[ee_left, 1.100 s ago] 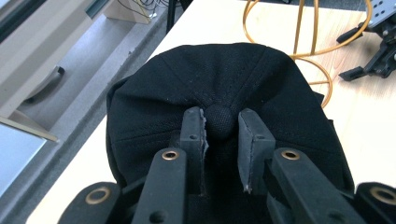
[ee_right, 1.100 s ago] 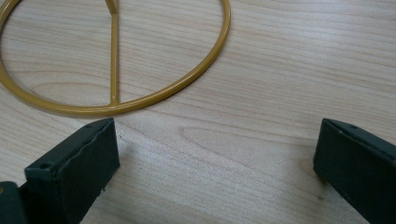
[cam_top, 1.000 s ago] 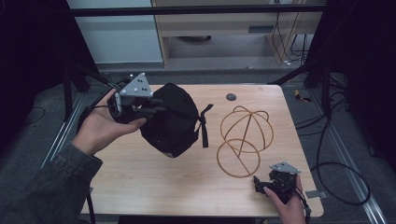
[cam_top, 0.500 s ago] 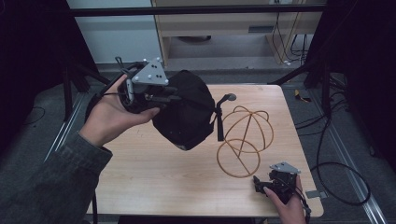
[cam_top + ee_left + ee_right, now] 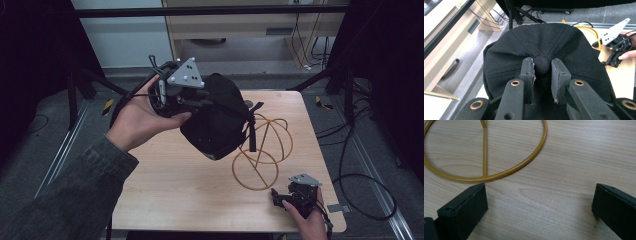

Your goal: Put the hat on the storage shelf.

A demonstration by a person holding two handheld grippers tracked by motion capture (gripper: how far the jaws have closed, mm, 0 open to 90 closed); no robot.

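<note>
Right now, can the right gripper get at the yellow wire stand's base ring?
Probably yes. The right gripper rests on the table with jaws wide apart, and the wire stand base ring lies just ahead of them on bare wood. The black cap hangs in the left gripper, above the stand's top.

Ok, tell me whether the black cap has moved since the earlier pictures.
Yes. The black cap, pinched in the left gripper, has lifted and shifted right, now overlapping the wire stand on the table.

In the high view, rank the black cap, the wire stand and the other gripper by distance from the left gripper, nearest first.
1. black cap: clamped in the left gripper, above the table.
2. wire stand: on the table, right of the cap.
3. right gripper: near right corner, resting open.
</note>
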